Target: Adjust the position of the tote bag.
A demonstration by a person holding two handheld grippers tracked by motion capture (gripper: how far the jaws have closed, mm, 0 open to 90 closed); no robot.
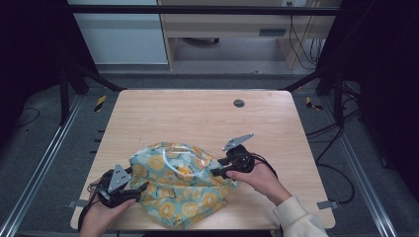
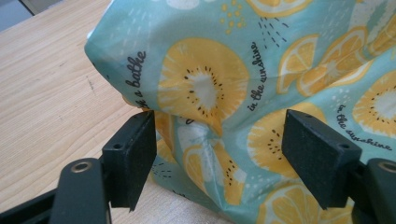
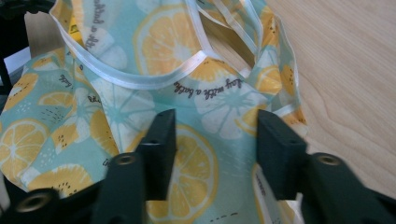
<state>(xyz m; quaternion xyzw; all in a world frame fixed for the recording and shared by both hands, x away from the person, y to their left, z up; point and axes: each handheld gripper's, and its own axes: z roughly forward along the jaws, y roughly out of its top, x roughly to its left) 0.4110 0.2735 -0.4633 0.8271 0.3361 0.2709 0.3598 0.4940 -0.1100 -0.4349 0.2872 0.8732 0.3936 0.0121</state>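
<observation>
Right gripper view: we saw the bag's point(image 3: 140, 93) white-trimmed mouth, unseen leftward; both grippers point(image 3: 212, 140) point(image 2: 219, 154) straddled it unclenched.

Light wooden table point(image 1: 197, 118), rounded corners. A lemon-print bag point(image 1: 180, 185) lies crumpled at six o'clock, near the front edge. A dark round cap point(image 1: 239, 103) sits at one o'clock.

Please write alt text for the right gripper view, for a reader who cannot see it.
The right gripper points at a light blue bag printed with orange slices, its two black jaws standing apart with the fabric between them. White trim edges the bag's opening, and the wooden table shows at the right.
</observation>
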